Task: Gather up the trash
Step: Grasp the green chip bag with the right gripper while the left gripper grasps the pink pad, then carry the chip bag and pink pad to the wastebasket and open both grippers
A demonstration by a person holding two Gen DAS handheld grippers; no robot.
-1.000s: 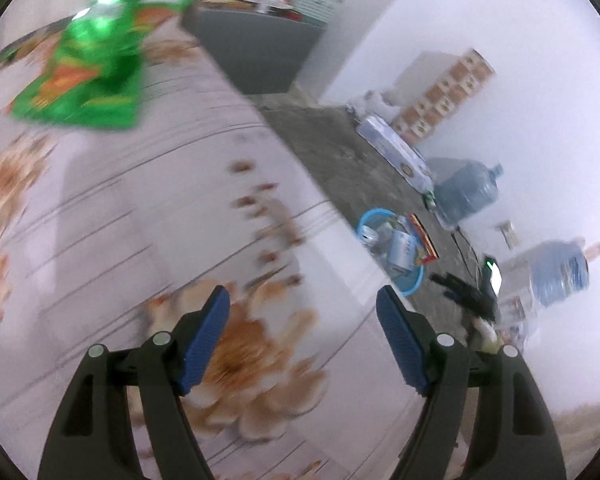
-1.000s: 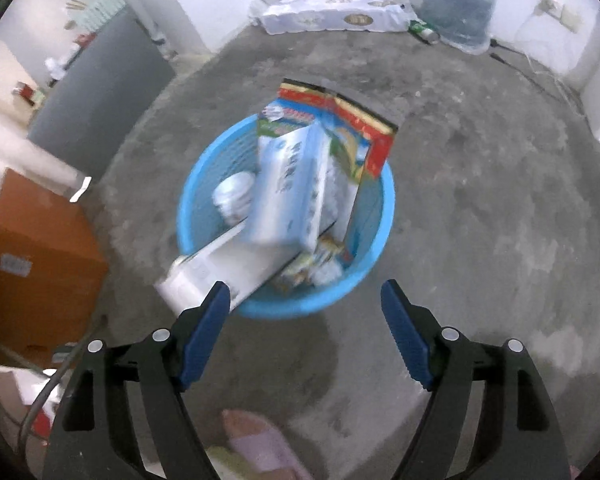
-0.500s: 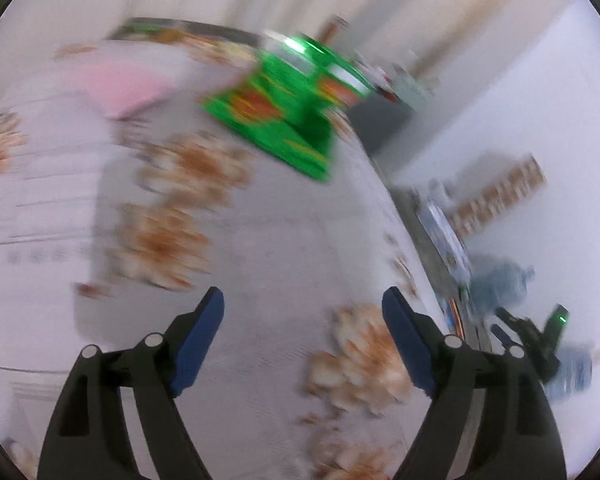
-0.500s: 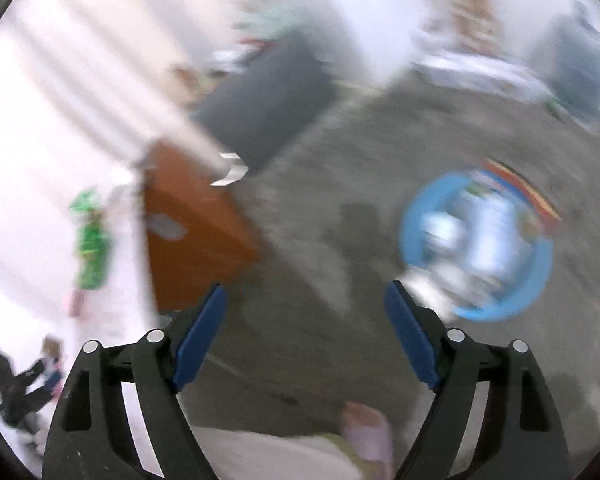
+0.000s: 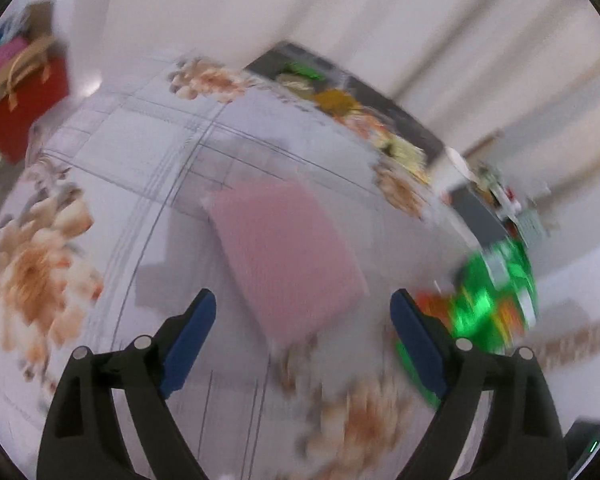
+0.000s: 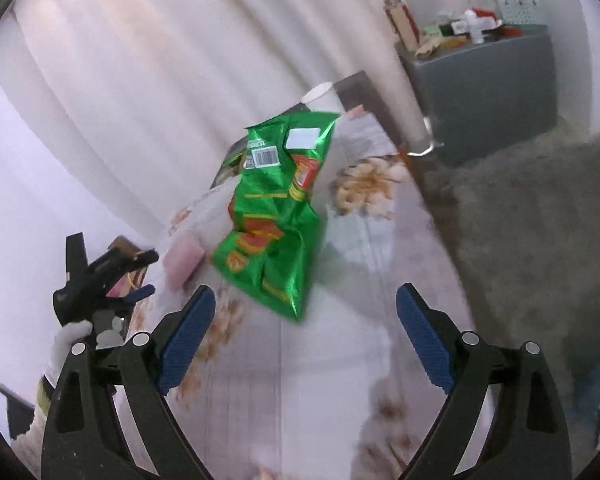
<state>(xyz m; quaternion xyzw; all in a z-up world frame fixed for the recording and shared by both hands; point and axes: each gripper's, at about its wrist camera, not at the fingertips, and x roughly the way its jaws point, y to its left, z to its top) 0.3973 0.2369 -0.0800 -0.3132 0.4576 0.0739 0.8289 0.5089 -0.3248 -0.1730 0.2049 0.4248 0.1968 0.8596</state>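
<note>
White curtains hang behind a table covered in a pale floral cloth [image 6: 340, 360] printed with grey lines and orange-brown flowers. On it lies a crumpled green snack bag [image 6: 274, 216], shiny foil with red and yellow print, a barcode and a white label near its top; in the right wrist view it sits ahead of the right gripper [image 6: 305, 332], between the lines of its two fingers but beyond their tips, untouched. A flat pink packet [image 5: 288, 256], soft-edged and roughly rectangular, lies just ahead of the left gripper [image 5: 303, 334], its near corner reaching in between the blue, ribbed pads without contact; the green bag shows blurred off to that gripper's right. Both grippers' jaws are spread wide and opening further, with nothing held in either. The right view also catches the left gripper from the side, carried by a white-gloved hand [image 6: 70, 336]. A white paper cup [image 6: 324, 98] stands beyond the bag, and a grey cabinet [image 6: 484, 92] with clutter on top stands by the wall.
</note>
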